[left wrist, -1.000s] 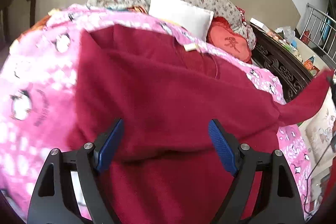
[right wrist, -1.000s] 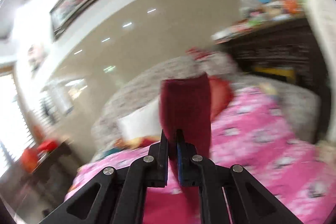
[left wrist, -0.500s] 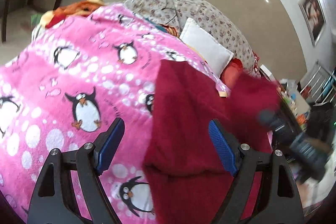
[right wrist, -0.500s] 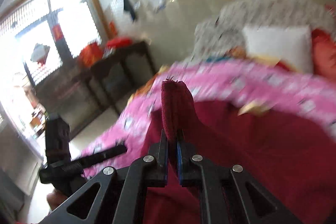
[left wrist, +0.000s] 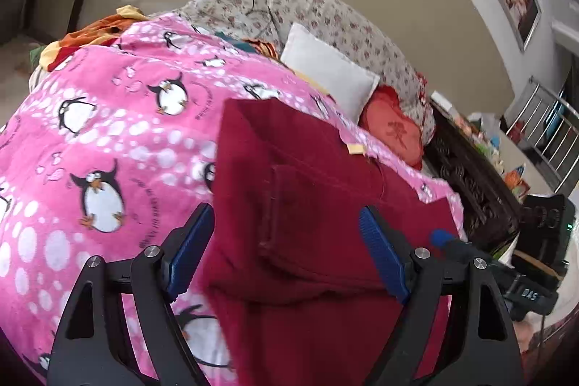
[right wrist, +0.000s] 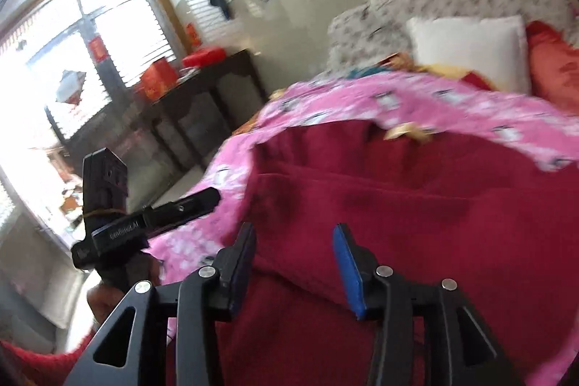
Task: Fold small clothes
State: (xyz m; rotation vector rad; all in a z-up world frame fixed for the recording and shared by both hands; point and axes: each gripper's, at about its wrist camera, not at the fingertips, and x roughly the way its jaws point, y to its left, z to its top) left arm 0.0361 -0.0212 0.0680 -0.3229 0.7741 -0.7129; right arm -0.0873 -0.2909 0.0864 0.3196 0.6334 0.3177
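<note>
Left wrist view: a dark red garment (left wrist: 311, 205) lies folded over on a pink penguin-print blanket (left wrist: 108, 140) that covers a bed, one layer of the fabric doubled back on the rest so that a stitched seam and a straight folded edge show. Above it hangs the left gripper (left wrist: 286, 241), jaws spread wide and blue pads clear of the cloth, grasping nothing. At the right edge of this view the right gripper (left wrist: 439, 236) shows as a blue tip on a black body, low over the garment's right side. A white pillow (left wrist: 329, 71) and a red cushion (left wrist: 394, 132) lean at the head of the bed against a floral headboard (left wrist: 325, 17).

Right wrist view, somewhat blurred: the right gripper (right wrist: 295, 259) has just been opening, its jaws now parted with the red fabric lying beneath and between them but no longer pinched. The garment (right wrist: 416, 205) spreads across the blanket (right wrist: 362, 100) ahead of it. To the left, the left gripper's (right wrist: 206, 196) black finger reaches over the blanket's edge, and a dark wooden side table (right wrist: 217, 71) stands by a bright window (right wrist: 90, 35)
</note>
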